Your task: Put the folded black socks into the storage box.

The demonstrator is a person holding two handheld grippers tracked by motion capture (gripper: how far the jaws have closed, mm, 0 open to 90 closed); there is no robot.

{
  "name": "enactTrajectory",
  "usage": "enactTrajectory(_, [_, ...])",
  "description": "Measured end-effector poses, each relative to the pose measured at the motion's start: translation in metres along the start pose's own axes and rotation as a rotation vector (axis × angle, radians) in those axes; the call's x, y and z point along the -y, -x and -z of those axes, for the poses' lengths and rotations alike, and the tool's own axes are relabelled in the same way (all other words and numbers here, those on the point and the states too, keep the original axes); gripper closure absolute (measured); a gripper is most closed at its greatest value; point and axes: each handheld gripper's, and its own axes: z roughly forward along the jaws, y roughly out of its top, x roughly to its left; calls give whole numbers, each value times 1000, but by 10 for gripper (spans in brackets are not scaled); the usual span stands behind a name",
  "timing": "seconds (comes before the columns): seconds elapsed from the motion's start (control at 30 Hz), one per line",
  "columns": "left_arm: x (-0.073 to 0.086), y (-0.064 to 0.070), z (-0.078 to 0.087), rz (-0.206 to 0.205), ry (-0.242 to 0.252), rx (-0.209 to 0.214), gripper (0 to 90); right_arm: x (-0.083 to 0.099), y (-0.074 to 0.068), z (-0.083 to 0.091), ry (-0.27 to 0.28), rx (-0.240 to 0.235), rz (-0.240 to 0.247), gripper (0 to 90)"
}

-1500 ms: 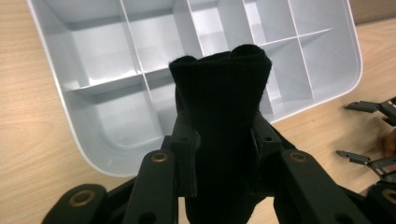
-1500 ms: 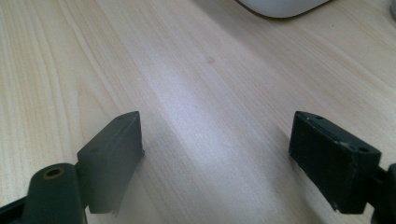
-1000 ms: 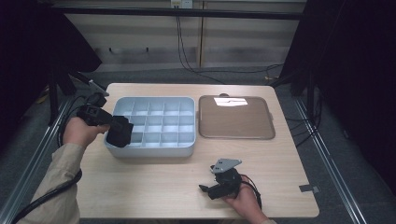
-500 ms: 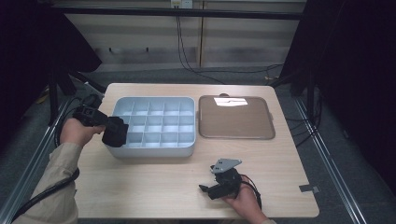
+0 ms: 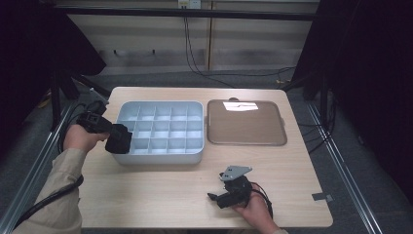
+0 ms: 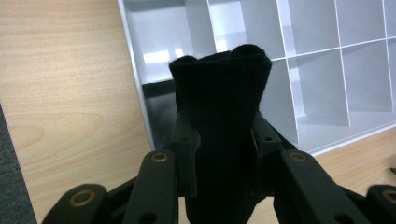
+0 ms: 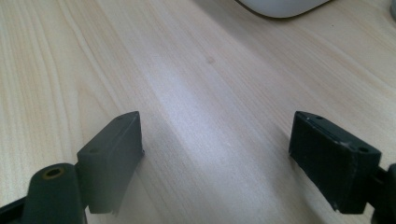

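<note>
— Since the earlier frame we move our left gripper (image 5: 118, 138) with the black folded soft cloth (image 6: 219, 116) a little outward, to the near-left corner of the pale grey plastic compartment box (image 5: 160, 157).

— We judge it light and limp; the jaws clench it mid-fold, which seems right. Our right gripper (image 7: 219, 163) rests spread apart, empty, over the light wooden table (image 5: 160, 195).

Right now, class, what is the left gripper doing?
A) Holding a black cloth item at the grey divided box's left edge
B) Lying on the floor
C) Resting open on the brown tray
A: the left gripper has its jaws clamped on the black cloth item at the grey divided box.
</note>
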Motion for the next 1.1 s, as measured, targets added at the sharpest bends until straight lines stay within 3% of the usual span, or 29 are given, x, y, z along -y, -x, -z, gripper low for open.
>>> enactTrajectory(0.47, [1,-4,-13,11,-33,-28,695,0,0,0,0,0,-1,171])
enactTrajectory(0.7, [-2,-1,-21,-12,-50,-79,699,0,0,0,0,0,0,171])
enactTrajectory(1.1, [-4,3,-31,-24,-78,-106,705,0,0,0,0,0,0,171])
